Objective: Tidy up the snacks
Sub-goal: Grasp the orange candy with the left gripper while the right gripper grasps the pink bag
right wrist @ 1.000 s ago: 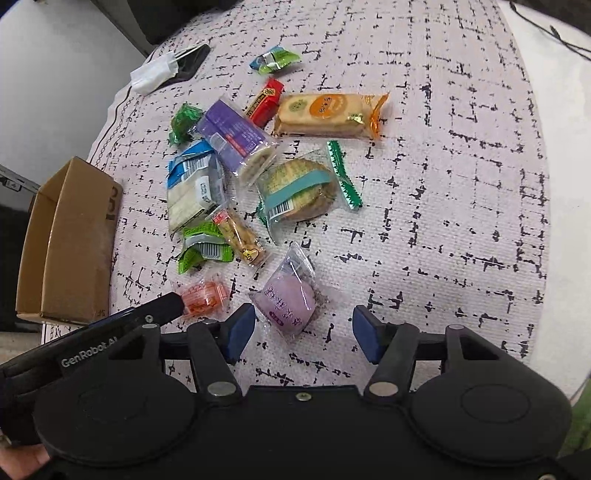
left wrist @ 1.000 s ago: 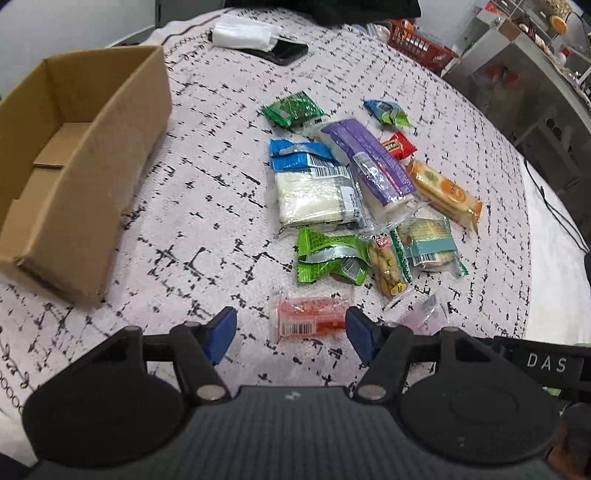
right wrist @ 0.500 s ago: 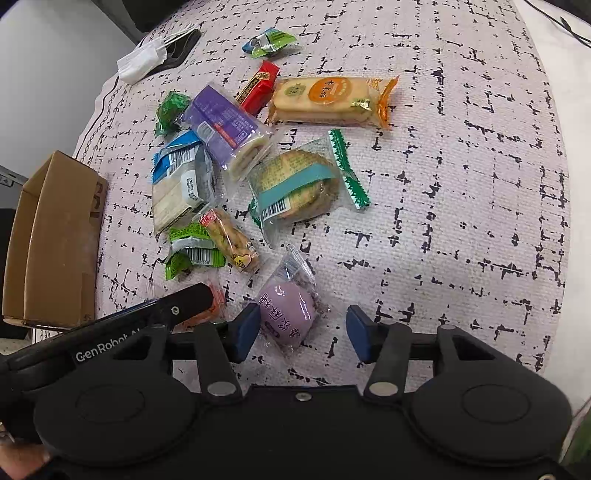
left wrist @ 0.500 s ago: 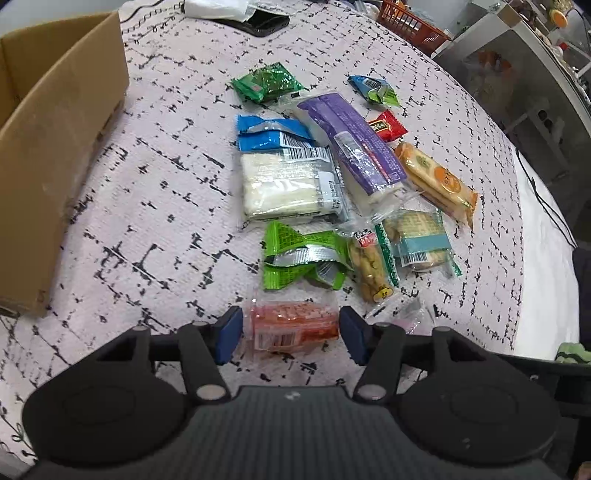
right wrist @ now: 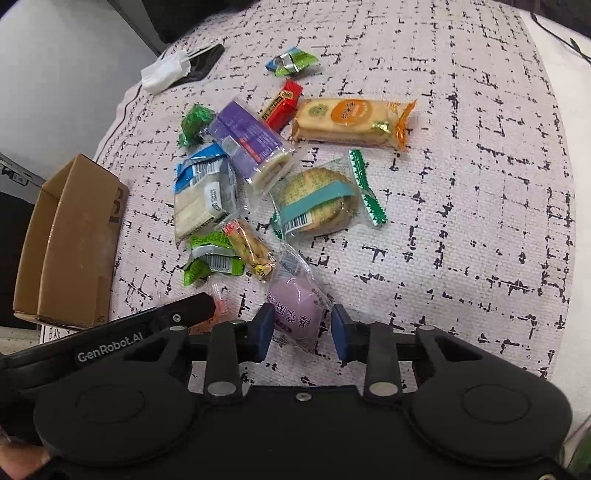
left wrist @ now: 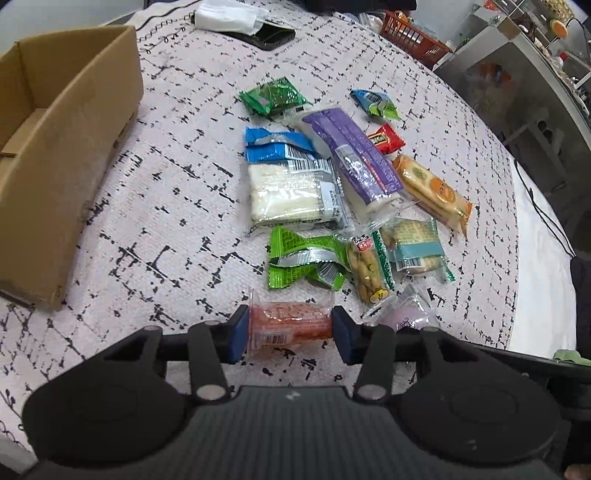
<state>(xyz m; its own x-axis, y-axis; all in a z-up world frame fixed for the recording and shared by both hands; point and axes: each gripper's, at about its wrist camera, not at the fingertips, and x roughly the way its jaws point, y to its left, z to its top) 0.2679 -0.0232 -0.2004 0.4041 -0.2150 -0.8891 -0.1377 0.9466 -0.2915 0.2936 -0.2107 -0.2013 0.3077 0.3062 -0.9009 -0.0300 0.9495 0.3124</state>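
Several wrapped snacks lie in a heap on the patterned tablecloth. My left gripper has its blue pads against both ends of an orange-red snack packet that lies on the cloth. My right gripper is open around a purple mochi packet, its pads just off the wrapper. The purple packet also shows in the left wrist view. A brown cardboard box stands open at the left; it also shows in the right wrist view.
Beyond the grippers lie a green packet, peanuts, a round cracker pack, a white wafer pack, a purple roll and an orange biscuit pack. A phone and tissue lie at the far edge.
Both grippers moved forward and down onto the nearest packets. The left jaws narrowed onto the orange-red packet. The right jaws narrowed around the purple packet.
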